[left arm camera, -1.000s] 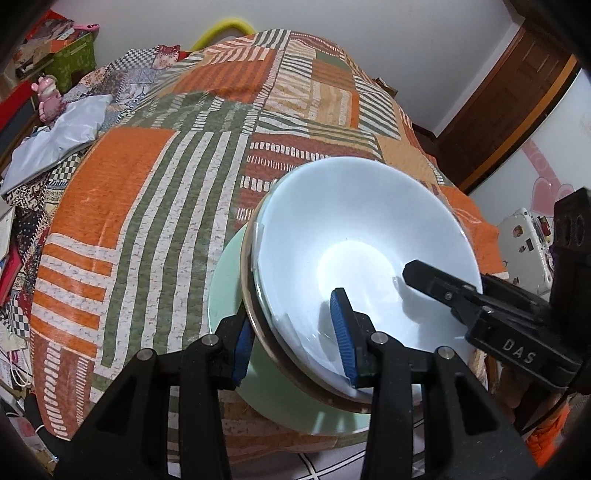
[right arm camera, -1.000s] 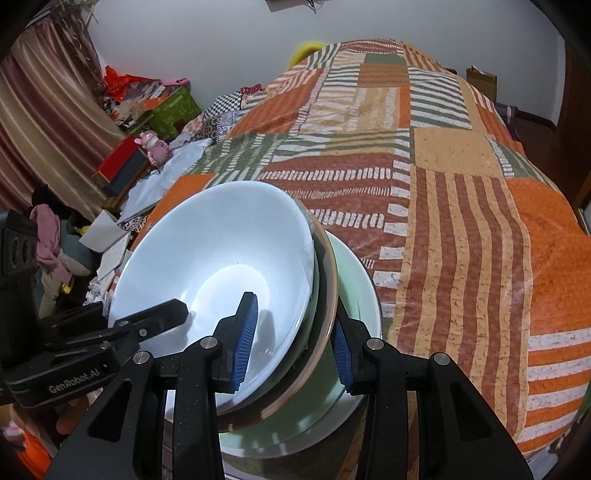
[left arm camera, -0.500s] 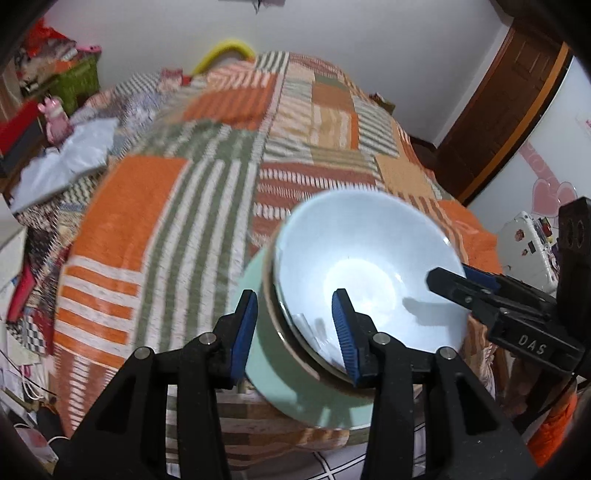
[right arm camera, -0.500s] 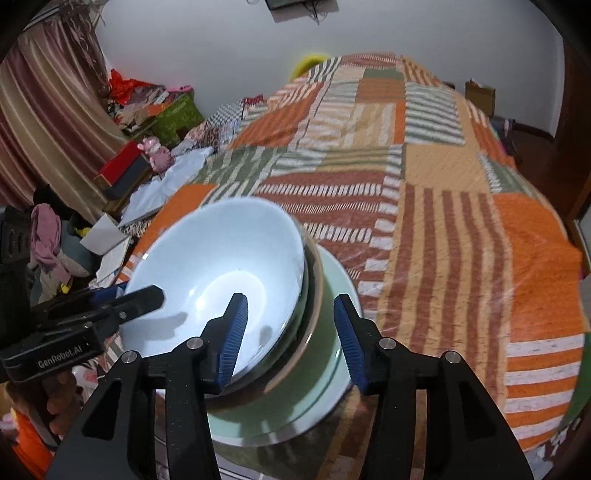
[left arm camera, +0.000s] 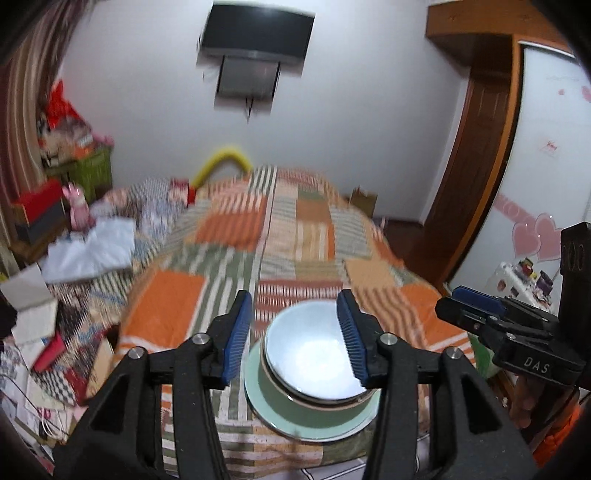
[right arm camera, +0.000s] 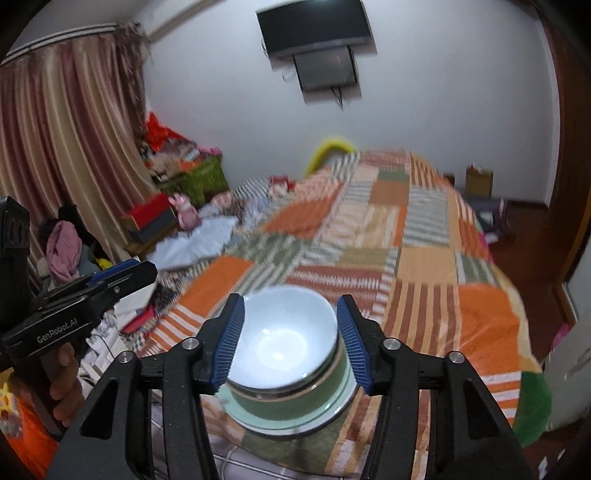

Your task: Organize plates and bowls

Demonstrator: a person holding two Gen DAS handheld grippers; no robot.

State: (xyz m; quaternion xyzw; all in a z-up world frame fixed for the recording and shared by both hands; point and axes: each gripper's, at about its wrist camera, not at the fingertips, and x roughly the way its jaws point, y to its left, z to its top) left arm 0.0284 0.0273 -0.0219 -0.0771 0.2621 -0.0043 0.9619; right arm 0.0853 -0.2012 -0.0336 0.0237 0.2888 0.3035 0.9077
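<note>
Each black plastic gripper point(left arm camera: 295, 341) point(right arm camera: 288, 341) has ribbed blue pads point(left arm camera: 236, 338), silver screws, and white "DAS" or "GenRobot.AI" lettering.

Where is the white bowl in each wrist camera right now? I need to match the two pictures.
Left wrist: the white bowl sits low and just right of centre, nested in a green bowl on a green plate.
Right wrist: the white bowl is low, centred, between the open fingers.
Shared landmark: the wall television, top of both.

L + R wrist cams, raised, facing along bed point(left arm camera: 229, 229), both sharing stacked bowls point(right arm camera: 284, 339)
</note>
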